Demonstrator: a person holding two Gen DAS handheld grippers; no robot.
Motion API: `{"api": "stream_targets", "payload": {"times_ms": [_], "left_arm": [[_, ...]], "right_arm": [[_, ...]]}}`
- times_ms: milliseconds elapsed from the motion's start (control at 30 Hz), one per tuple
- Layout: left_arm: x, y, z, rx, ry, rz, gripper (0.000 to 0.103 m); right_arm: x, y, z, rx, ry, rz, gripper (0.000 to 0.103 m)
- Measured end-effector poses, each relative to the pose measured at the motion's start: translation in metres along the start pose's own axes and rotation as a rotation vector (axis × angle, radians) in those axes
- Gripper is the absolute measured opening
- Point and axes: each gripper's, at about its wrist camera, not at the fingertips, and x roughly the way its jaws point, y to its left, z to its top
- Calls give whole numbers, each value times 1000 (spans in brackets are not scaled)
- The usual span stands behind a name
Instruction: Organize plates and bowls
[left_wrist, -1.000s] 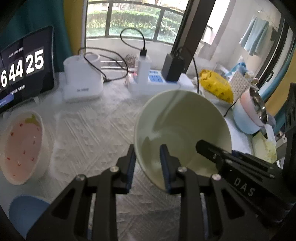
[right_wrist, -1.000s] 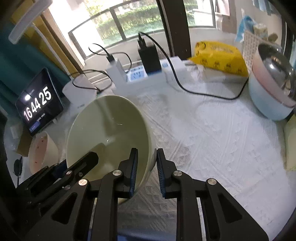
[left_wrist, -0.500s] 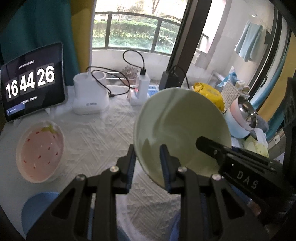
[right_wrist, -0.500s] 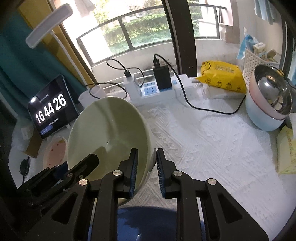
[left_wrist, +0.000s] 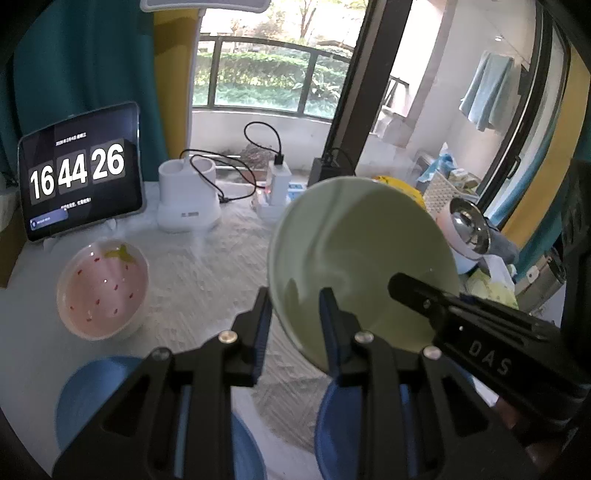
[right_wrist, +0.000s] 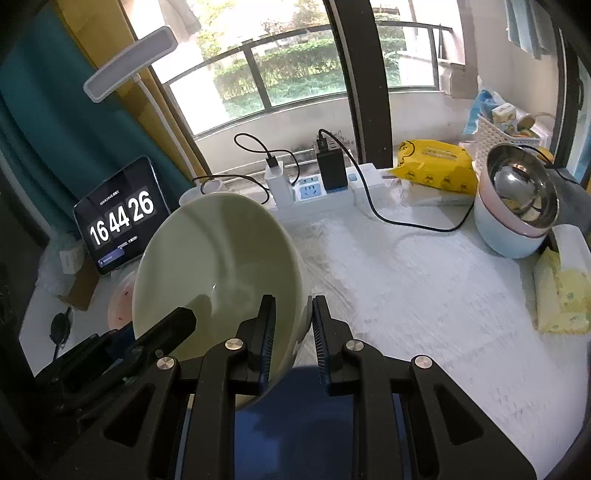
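Both grippers hold one pale green bowl by its rim, lifted well above the table. My left gripper is shut on its left rim. My right gripper is shut on its right rim, and the bowl tilts toward the left. A pink strawberry-pattern bowl sits on the table at left. A light blue dish and a dark blue dish lie below the grippers; the dark blue one also shows in the right wrist view.
A tablet clock, a white charger stand, a power strip with cables and a yellow pack line the back. A steel bowl in stacked bowls stands at right, with a yellow cloth.
Both grippers have raised the green bowl higher and pulled back from the table. More of the table and the blue dishes below have come into view.
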Motion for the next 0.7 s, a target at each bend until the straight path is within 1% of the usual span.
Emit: {"api": "stream_targets", "payload": {"times_ms": [233,700], "left_arm": [[-13,-10,-9,12,-6,-11,27],[-29,-27,-35,39,17,-32,27]], "right_arm": [[-19,-4,-10,11,-10,-1,22],[-44,-18,-36,38,-18,-13,22]]}}
